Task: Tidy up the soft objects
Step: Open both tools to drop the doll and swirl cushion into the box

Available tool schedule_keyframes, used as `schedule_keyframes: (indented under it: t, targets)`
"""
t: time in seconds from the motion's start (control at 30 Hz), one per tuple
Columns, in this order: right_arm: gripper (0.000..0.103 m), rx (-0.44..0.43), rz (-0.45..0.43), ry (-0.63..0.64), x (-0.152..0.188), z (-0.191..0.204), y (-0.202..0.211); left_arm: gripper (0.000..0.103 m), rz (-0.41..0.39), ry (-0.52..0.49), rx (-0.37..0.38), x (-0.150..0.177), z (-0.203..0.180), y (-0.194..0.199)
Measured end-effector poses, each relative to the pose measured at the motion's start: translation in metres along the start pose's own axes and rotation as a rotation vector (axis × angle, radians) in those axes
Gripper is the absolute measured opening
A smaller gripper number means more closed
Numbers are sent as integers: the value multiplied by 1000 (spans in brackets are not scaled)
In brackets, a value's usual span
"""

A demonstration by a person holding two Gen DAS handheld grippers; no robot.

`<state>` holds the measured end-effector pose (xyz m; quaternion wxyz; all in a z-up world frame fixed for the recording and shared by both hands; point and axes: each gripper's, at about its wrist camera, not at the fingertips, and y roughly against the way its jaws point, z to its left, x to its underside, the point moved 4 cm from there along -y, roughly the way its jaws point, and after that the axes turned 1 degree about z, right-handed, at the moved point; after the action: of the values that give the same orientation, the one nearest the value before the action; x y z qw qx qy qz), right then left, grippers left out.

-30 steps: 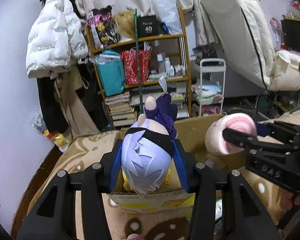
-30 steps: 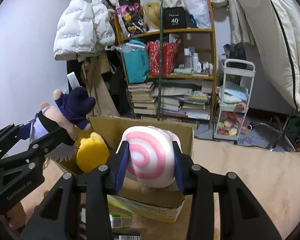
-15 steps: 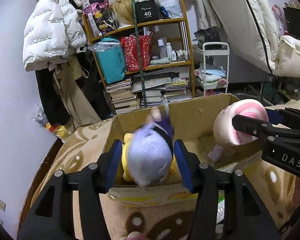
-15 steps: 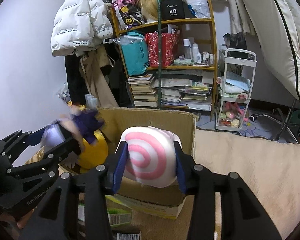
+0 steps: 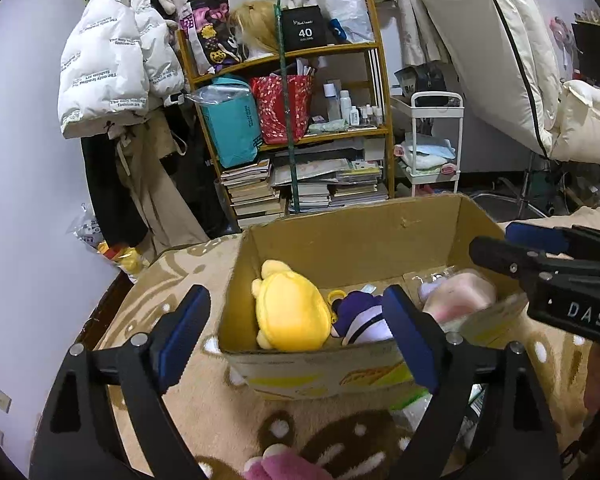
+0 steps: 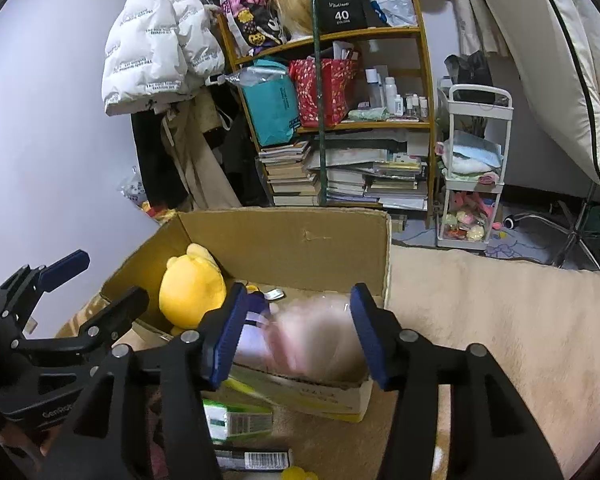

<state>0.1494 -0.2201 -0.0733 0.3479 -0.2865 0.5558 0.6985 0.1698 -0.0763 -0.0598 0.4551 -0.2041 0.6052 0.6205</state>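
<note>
Yellow plush [image 5: 290, 318], purple doll [image 5: 362, 320] and pink plush [image 5: 458, 294] lie inside the cardboard box [image 5: 352, 244].

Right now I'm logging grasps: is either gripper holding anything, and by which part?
Nothing is held. The left gripper and right gripper are open above the brown cardboard box; the blurred pink swirl plush looks just released.

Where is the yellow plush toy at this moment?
The yellow plush toy lies inside the cardboard box, at its left end in both wrist views, beside the purple doll.
</note>
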Motion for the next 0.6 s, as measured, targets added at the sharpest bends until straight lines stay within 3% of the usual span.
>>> schedule_keyframes:
  t: [0.17,0.23,0.3,0.6]
  targets:
    - [72,-13,-21,6,-2,6,16,95,-9,36,-24,4,9,15]
    - [79,-8,-32,15,-2,9,23,99,-3,58,-30,6,13,20]
    - [89,-10,-49,18,-1,13,33,99,-2,73,-36,7,17,26]
    - [101,-5,-67,27,9,23,68,100,2,89,-38,18,29,62]
